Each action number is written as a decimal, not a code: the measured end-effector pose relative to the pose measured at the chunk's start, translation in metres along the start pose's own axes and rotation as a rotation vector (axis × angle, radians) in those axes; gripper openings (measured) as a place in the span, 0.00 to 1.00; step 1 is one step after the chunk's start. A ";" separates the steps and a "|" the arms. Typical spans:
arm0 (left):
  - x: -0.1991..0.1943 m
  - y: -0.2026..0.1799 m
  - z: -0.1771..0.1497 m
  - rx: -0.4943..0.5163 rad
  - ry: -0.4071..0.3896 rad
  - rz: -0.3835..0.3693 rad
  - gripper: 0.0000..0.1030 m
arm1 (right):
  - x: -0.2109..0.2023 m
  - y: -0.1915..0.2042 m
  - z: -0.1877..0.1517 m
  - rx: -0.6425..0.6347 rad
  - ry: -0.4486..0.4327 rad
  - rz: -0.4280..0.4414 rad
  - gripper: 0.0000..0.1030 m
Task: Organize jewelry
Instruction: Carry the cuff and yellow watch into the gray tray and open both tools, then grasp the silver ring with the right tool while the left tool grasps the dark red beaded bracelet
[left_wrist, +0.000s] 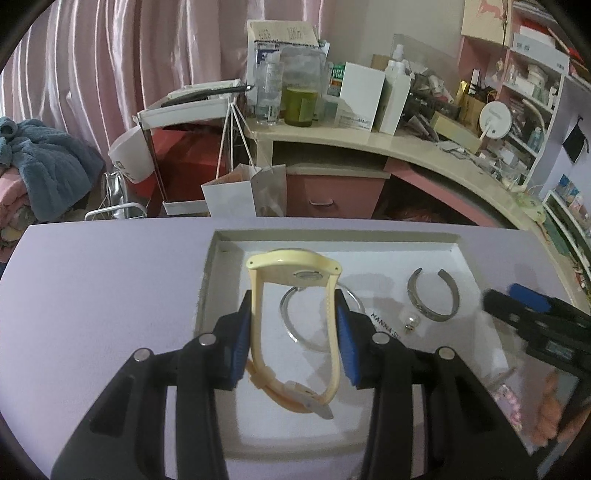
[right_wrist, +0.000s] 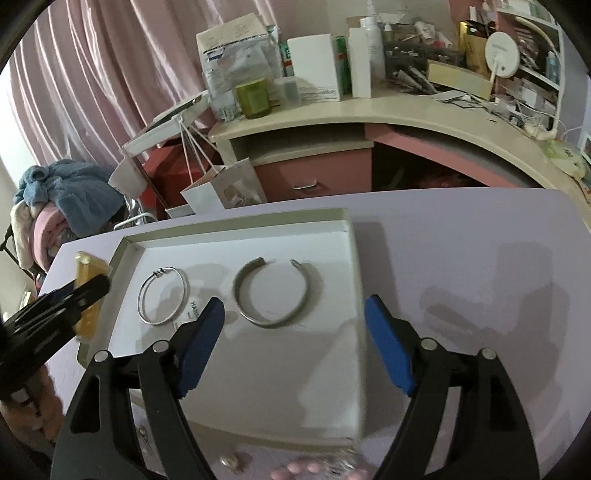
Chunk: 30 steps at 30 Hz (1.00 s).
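Meanwhile the left gripper pinches a cream wristwatch above the white tray's left side; the right gripper gapes empty.

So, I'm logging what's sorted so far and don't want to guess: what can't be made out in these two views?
- Printed card, left wrist view: text cut off by the left gripper and its yellow watch.
- Earring, left wrist view: too small for detail.
- Pink beads, right wrist view: blurred, cut off by the bottom edge.
- Yellow watch, right wrist view: blurred, mostly hidden behind the left gripper.
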<state>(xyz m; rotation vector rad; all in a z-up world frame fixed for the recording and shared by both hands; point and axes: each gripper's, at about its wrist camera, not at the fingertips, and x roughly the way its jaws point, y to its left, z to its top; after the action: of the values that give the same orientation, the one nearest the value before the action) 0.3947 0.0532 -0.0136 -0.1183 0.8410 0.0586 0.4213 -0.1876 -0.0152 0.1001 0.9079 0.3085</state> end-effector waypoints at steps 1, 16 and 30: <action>0.006 -0.003 0.001 0.003 0.008 0.005 0.40 | -0.001 -0.002 0.000 0.001 -0.002 0.000 0.77; -0.056 0.010 -0.024 -0.005 -0.078 0.054 0.73 | -0.064 -0.020 -0.041 -0.015 -0.078 0.014 0.77; -0.190 0.032 -0.131 -0.013 -0.191 0.056 0.84 | -0.122 0.018 -0.155 -0.125 -0.103 0.036 0.66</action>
<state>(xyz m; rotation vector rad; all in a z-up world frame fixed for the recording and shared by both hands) 0.1683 0.0668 0.0392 -0.0996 0.6527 0.1264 0.2254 -0.2143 -0.0140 0.0167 0.7835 0.3899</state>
